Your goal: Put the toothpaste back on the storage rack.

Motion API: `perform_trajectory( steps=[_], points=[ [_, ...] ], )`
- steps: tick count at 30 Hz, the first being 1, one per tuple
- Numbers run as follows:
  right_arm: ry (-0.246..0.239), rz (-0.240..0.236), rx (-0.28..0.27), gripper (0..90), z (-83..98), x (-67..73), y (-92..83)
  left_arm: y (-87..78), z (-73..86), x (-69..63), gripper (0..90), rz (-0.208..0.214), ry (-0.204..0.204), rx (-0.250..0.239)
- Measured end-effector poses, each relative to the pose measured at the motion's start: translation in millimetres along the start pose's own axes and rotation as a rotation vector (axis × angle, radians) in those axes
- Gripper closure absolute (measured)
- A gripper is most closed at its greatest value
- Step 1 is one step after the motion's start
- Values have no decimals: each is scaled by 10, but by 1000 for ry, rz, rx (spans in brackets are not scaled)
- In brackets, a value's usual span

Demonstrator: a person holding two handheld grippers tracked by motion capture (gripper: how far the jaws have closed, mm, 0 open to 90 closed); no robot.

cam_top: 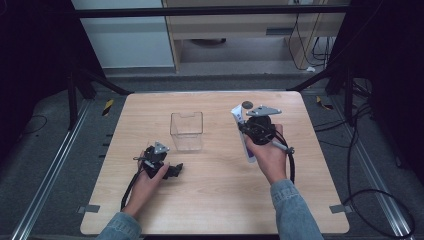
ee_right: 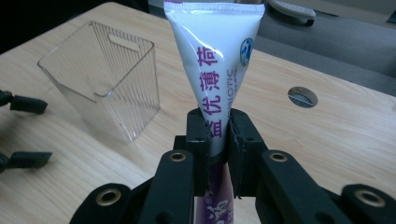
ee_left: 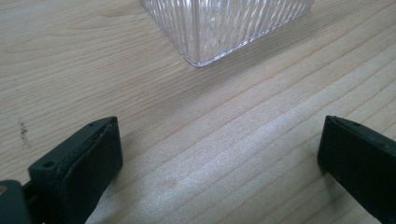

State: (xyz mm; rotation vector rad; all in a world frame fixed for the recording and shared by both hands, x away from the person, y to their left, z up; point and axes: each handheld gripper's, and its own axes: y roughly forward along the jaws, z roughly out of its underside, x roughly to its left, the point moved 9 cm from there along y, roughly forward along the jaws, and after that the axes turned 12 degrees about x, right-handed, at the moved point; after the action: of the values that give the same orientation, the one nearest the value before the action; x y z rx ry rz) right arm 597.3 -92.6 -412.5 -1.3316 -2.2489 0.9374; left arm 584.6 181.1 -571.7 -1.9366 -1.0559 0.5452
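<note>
White tube (ee_right: 215,70) – pinched by right tool (ee_right: 218,140) | left tool (ee_left: 219,158) wide (near clear box (ee_left: 224,28))

My left gripper (cam_top: 172,170) rests low on the near left, jaws spread wide. My right gripper (cam_top: 245,131), raised on the right, has its jaws clamped together, forearm reaching forward.

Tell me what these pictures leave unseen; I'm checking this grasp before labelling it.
- Tube: lower end with cap, right gripper view, hidden behind the right hand-held gripper.
- Clear container: top cut off by the left gripper view's upper edge.
- Tube's print: too small in the high view.
</note>
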Motion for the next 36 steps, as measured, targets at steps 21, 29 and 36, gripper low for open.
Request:
perform_trajectory(
  steps=[21, 29, 36],
  points=[
    [38, -3, -158, 798, -446, 407, 234, 0, 0, 0, 0, 0, -1, 0],
    [25, -24, -204, 798, -713, 514, 202, 2, -4, -1, 0, 0, -3, -3],
    [27, -15, -213, 798, -804, 542, 229, 2, -5, 0, 0, -1, -1, -3]
  ],
)
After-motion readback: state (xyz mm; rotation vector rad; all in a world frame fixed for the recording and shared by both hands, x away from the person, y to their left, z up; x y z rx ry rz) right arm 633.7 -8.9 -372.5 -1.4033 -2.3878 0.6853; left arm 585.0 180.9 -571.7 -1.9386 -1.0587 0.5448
